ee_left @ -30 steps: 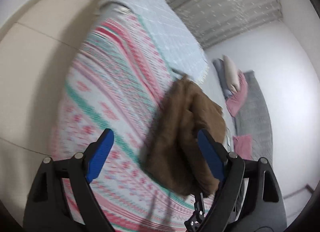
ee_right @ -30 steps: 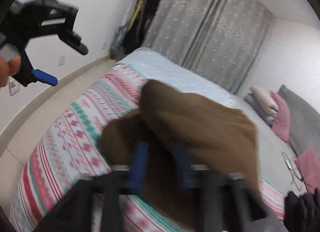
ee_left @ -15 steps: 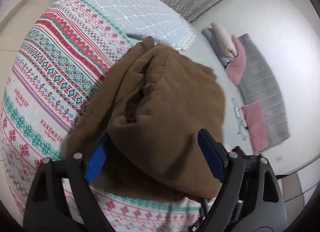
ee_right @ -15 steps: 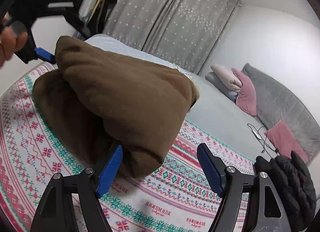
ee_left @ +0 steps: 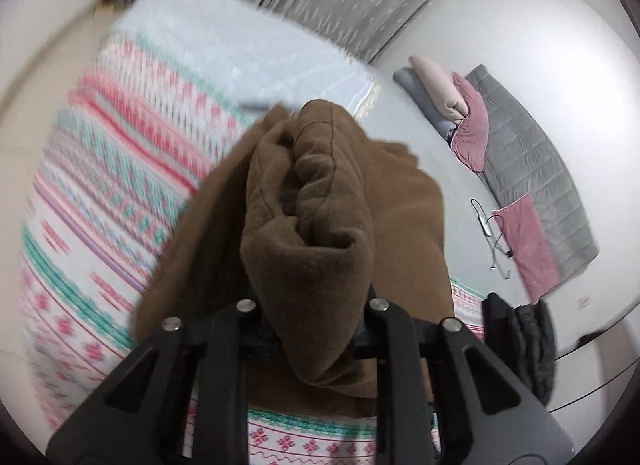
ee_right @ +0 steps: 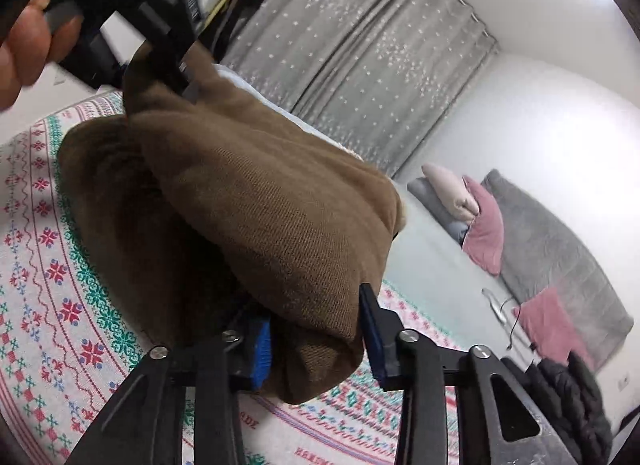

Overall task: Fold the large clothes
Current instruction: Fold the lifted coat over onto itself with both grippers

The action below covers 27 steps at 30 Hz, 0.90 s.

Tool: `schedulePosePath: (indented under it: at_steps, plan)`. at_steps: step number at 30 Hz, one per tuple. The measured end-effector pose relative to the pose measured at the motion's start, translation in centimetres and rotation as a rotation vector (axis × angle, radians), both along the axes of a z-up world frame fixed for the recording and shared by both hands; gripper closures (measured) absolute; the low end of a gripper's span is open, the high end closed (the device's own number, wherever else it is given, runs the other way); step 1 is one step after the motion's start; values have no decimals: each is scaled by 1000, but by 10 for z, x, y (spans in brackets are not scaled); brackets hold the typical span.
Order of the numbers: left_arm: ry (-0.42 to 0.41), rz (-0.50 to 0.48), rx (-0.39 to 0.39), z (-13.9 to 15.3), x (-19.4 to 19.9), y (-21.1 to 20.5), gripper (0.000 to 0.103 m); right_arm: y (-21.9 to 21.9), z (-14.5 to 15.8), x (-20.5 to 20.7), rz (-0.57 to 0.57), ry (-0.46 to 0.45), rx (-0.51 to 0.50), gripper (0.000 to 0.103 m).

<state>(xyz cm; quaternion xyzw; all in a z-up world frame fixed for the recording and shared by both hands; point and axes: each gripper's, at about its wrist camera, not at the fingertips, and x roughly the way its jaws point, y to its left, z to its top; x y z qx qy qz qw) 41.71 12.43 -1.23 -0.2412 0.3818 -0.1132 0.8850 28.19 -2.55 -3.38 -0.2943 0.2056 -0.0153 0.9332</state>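
Both grippers are grasping the brown garment [ee_left: 332, 201], a thick fleecy piece bunched into a fat roll and rising off the patterned blanket [ee_left: 100, 225] that is covering the near end of the bed. The left gripper [ee_left: 316, 329] has just been closing, and its fingers are now clenched on a rolled edge of the cloth, which is bulging up between them and hiding the pads. The right gripper [ee_right: 316, 337] has also just been closing; its blue fingers [ee_right: 262, 345] are pressing a folded corner of the same garment from both sides. In the right wrist view the left gripper is gripping the far upper end, with a bare hand [ee_right: 24, 45] on its handle — so the garment is hanging between the two grips, its lower folds sagging toward the blanket.

The main risk, as I judge it, is the bulk: each grip is taking several layers at once, and a thick wad can slip free of the fingers, or only the outer layer may be held, letting inner layers drop and spoil the fold. Pulling the two ends unevenly could twist the roll. A black jacket [ee_right: 572, 397] is lying at the bed's near right edge, well clear of the garment, and a cable [ee_left: 492, 233] is resting farther up the sheet.
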Motion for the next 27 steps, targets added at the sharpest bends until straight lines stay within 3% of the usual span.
schedulePosePath:
  at_steps: [2, 4, 7, 9, 15, 18, 20, 22, 23, 24, 27]
  plan:
    - [-18, 20, -8, 8, -8, 11, 80, 5, 6, -3, 19, -27, -27, 70]
    - [27, 45, -19, -2, -9, 23, 79, 18, 4, -6, 49, -56, -103, 71]
    - [187, 42, -14, -56, 0, 31, 77, 37, -22, -8, 66, -32, -255, 71]
    - [219, 27, -45, -78, 1, 33, 76, 41, -38, -8, 66, -2, -331, 71]
    - [189, -7, -27, -71, -7, 31, 72, 29, -36, -7, 90, 66, -279, 70]
    - [194, -6, -30, -71, -9, 33, 71, 25, -30, -5, 101, 108, -270, 64]
    - [195, -4, -22, -69, -6, 33, 71, 18, -13, -7, 121, 193, -191, 62]
    - [200, 0, -26, -71, -3, 33, 70, 3, 17, -14, 178, 284, 52, 62]
    - [203, 3, -28, -71, -1, 33, 70, -5, 29, -13, 200, 300, 145, 65]
    - [203, 7, -24, -69, 0, 32, 70, -21, 53, -10, 218, 297, 302, 66]
    - [199, 9, 18, -67, 2, 25, 70, -38, 77, 13, 181, 299, 469, 71]
